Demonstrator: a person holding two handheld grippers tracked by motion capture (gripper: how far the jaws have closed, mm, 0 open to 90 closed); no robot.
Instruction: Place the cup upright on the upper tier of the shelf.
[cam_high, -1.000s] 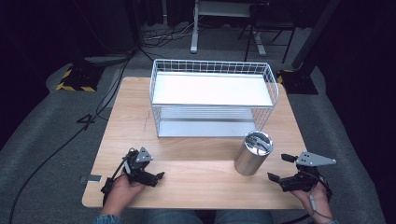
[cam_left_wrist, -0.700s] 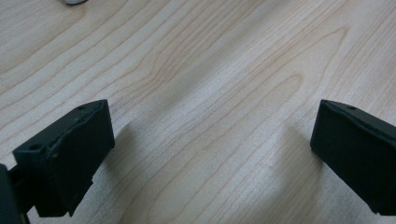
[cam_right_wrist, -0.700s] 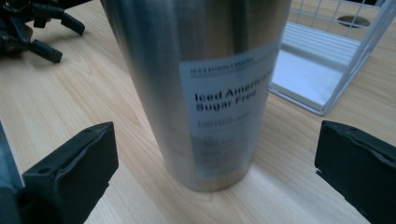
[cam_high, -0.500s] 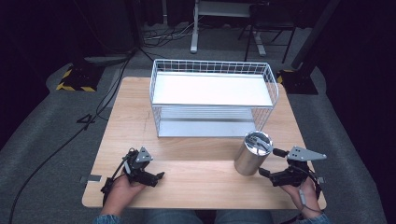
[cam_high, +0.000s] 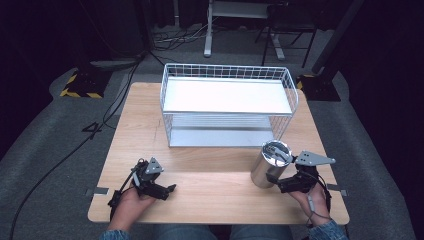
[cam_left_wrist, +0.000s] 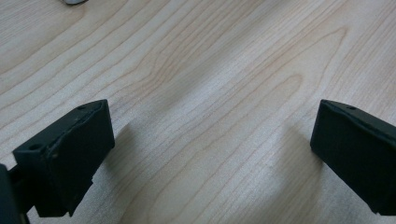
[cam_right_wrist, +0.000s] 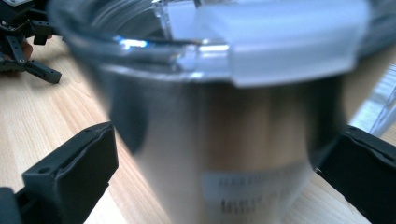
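1. Now the right gripper (cam_high: 281, 183) sits right up against the steel tumbler (cam_high: 270, 164), whereas a second ago it lay well off to the tumbler's right, near the table's edge; half a second ago it was partway across.
2. In the right gripper view the jaws stand spread wide, one on each side of the tumbler (cam_right_wrist: 219, 135), with bare wood visible between each pad and the metal wall. They are released, not yet pressing.
3. The tumbler stands upright on the wooden table (cam_high: 210, 200), just in front of the right corner of the white wire rack (cam_high: 227, 102), and it has not shifted through the approach. Its clear lid (cam_right_wrist: 261, 32) is on.
4. The left gripper (cam_high: 150, 179) rests in the same spot on the near left of the table, jaws apart over bare wood, holding nothing.
5. My reading: the reach is done and the step in hand is the closing squeeze on the tumbler's body. The wall is smooth and tapered, so a low, square grip looks safer than one near the rim.
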